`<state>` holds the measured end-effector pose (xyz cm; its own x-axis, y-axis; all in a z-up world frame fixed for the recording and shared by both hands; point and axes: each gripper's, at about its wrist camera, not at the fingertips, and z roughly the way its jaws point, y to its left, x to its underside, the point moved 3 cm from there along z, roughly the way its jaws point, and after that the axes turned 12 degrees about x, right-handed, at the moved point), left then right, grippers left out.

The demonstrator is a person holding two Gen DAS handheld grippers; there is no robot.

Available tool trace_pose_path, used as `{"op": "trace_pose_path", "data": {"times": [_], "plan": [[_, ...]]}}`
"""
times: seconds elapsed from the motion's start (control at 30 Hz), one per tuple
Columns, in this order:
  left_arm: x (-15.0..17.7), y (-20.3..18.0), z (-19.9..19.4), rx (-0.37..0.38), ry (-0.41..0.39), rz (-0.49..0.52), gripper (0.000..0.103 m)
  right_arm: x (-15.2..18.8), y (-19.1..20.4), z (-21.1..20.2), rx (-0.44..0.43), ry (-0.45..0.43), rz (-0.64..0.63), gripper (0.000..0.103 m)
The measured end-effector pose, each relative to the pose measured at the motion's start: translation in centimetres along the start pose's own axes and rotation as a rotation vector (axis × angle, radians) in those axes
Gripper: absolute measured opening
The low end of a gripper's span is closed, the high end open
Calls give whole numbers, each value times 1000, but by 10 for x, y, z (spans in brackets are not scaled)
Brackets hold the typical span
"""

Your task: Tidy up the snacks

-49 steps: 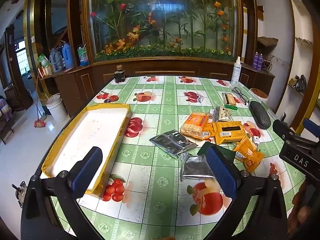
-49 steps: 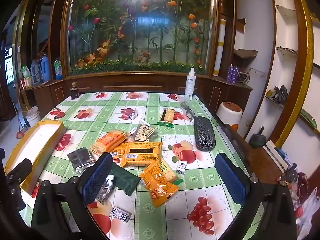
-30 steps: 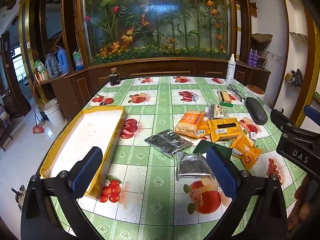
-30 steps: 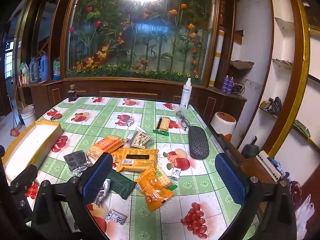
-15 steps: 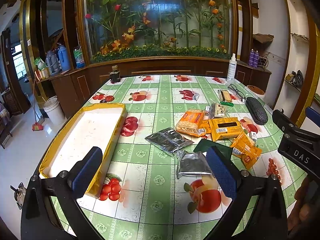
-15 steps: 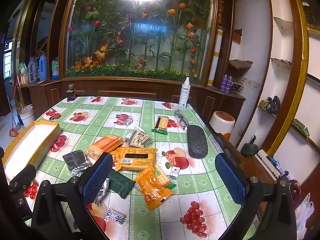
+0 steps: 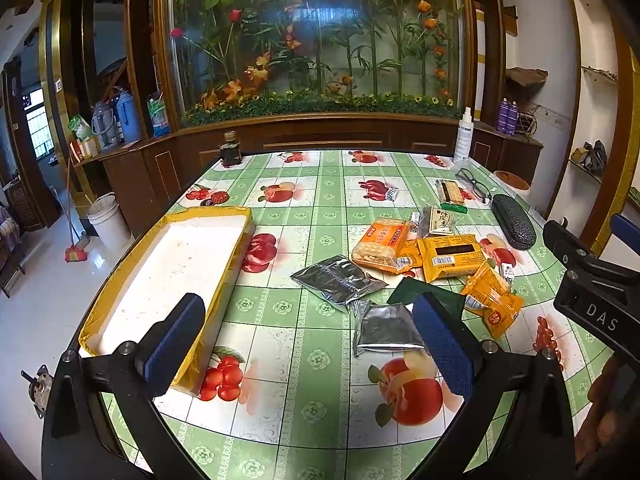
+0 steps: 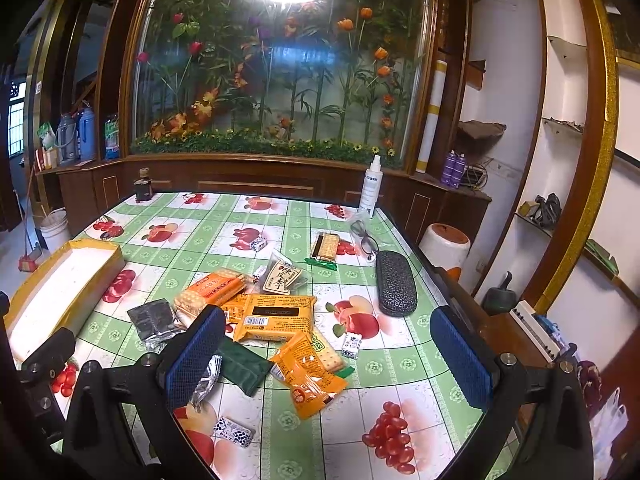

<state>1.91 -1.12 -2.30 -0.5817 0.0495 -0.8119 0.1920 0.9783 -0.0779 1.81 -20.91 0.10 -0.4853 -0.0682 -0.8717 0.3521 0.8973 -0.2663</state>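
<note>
Step in hand, as I read it: pre-grasp, nothing picked yet. Left to right:

Yellow-rimmed tray [image 7: 120,284] sits at the left edge of the tabletop [image 7: 320,364]. White bottom, no snacks in it as far as I can see.

My left hand-held gripper [image 7: 308,340] is released, fingers wide apart, hovering above the tabletop's near edge, holding nothing.

Snack pile is centre-right, well apart from the tray: two silver foil packs [image 7: 336,280] nearest the tray, a dark green pouch [image 8: 240,366], orange cracker pack [image 7: 382,240], yellow-orange packs [image 7: 450,252], small wrapped candies [image 8: 234,434] scattered around.

My right hand-held gripper [image 8: 328,356] is also released, empty, above the pile's near side.

Glasses case [image 8: 396,288] and glasses [image 8: 366,238] at far right aren't snacks; leave them.

Next move, my guess: left drops onto the closer silver pack, closes on it and carries it to the tray. Foil is flat and slick, so a pinch at the crimped edge should work better.
</note>
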Motion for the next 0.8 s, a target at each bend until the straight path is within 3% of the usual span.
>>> {"op": "trace_pose_path", "data": {"times": [0.33, 0.47, 0.8], "plan": [[0, 3, -1, -21, -8, -11, 103, -1, 3, -5, 0, -9, -6, 103], [-1, 7, -5, -35, -67, -24, 103, 3, 5, 0, 2, -5, -17, 103], [-11, 12, -8, -38, -79, -38, 103, 15, 3, 16, -34, 66, 12, 103]]}}
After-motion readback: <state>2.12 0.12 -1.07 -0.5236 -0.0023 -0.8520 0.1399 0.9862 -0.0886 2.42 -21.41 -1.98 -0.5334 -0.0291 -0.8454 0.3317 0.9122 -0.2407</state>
